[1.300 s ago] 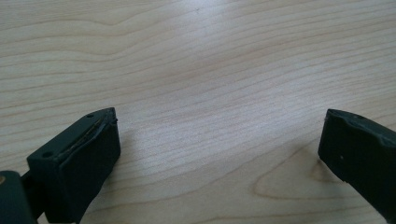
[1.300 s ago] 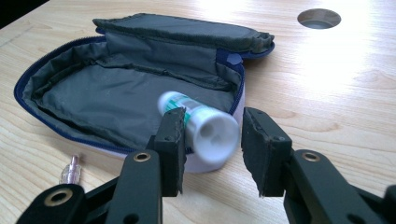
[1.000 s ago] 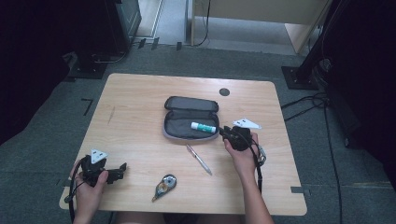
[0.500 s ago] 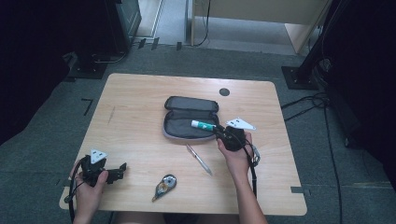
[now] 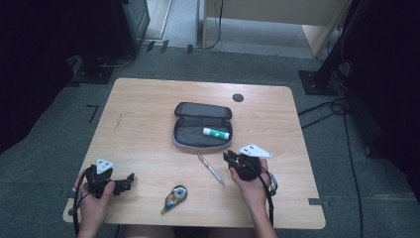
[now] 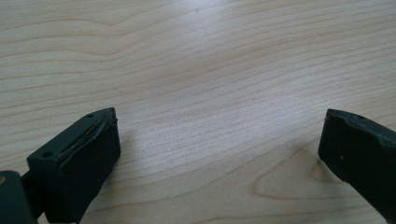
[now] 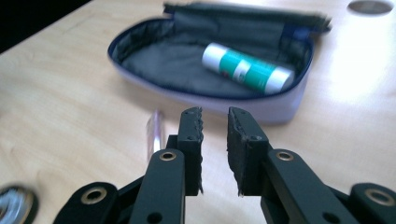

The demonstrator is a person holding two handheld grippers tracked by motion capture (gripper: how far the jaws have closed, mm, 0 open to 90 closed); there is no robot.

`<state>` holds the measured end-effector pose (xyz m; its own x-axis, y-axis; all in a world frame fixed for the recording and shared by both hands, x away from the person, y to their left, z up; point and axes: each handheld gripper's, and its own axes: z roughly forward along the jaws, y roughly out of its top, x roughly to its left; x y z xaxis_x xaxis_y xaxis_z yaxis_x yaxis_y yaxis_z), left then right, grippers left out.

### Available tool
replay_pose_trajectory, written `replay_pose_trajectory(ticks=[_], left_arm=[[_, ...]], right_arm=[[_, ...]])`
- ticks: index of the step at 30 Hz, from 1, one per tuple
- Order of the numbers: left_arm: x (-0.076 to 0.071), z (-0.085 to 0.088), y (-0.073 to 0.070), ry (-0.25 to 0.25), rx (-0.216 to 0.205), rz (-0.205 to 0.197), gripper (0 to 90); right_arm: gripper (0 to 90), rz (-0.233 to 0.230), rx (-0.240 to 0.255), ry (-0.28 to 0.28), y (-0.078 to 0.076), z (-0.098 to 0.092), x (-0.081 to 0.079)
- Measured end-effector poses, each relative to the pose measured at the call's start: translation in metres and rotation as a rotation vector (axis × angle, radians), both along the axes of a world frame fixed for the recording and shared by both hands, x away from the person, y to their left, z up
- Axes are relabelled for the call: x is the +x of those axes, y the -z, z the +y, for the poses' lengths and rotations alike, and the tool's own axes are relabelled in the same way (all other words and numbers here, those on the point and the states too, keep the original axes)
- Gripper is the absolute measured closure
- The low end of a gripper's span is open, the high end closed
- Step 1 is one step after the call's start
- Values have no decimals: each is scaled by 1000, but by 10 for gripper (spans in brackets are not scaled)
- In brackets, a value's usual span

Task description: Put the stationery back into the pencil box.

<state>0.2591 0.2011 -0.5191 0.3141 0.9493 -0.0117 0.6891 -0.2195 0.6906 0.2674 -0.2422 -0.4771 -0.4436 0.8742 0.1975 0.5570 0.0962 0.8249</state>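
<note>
An open grey pencil case (image 5: 202, 126) lies at the middle of the wooden table (image 5: 148, 99), with a white and green glue stick (image 5: 216, 132) inside it. A pen (image 5: 211, 169) lies in front of the case, and a correction tape dispenser (image 5: 174, 197) sits near the front edge. My right gripper (image 5: 227, 157) is just right of the pen and points toward the case. In the right gripper view its jaws (image 7: 215, 116) stand a narrow gap apart with nothing between them, facing the glue stick (image 7: 250, 68). My left gripper (image 5: 130, 178) rests at the front left, wide open (image 6: 219, 121) over bare wood.
A dark round cable hole (image 5: 238, 97) sits at the table's back right. Grey carpet surrounds the table, with black stands and cables to the left and right. A watch is on the person's right wrist (image 5: 272, 183).
The right hand has drawn back from the case's right end toward the person, with its jaws still empty. The glue stick stays in the case. The left hand has not moved.
</note>
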Motion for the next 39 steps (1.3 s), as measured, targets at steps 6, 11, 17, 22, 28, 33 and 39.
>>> replay_pose_trajectory(ticks=[6,11,17,22,28,33,39], left_arm=[[0,0,0,1,5,0,0],[0,0,0,1,1,0,0],[0,0,0,0,-1,0,0],[0,1,0,0,-9,0,0],[0,2,0,3,-17,0,0],[0,3,-1,2,-22,-1,0],[0,1,0,2,-13,0,0]], right_arm=[[719,19,-17,-15,12,-1,-18],[708,34,-22,-14,21,0,-28],[698,57,-33,-36,30,9,-37],[660,50,-59,-58,35,16,-39],[659,54,-110,-59,39,22,-40],[670,43,-160,-72,45,29,-43],[713,23,-193,-80,46,31,-44]])
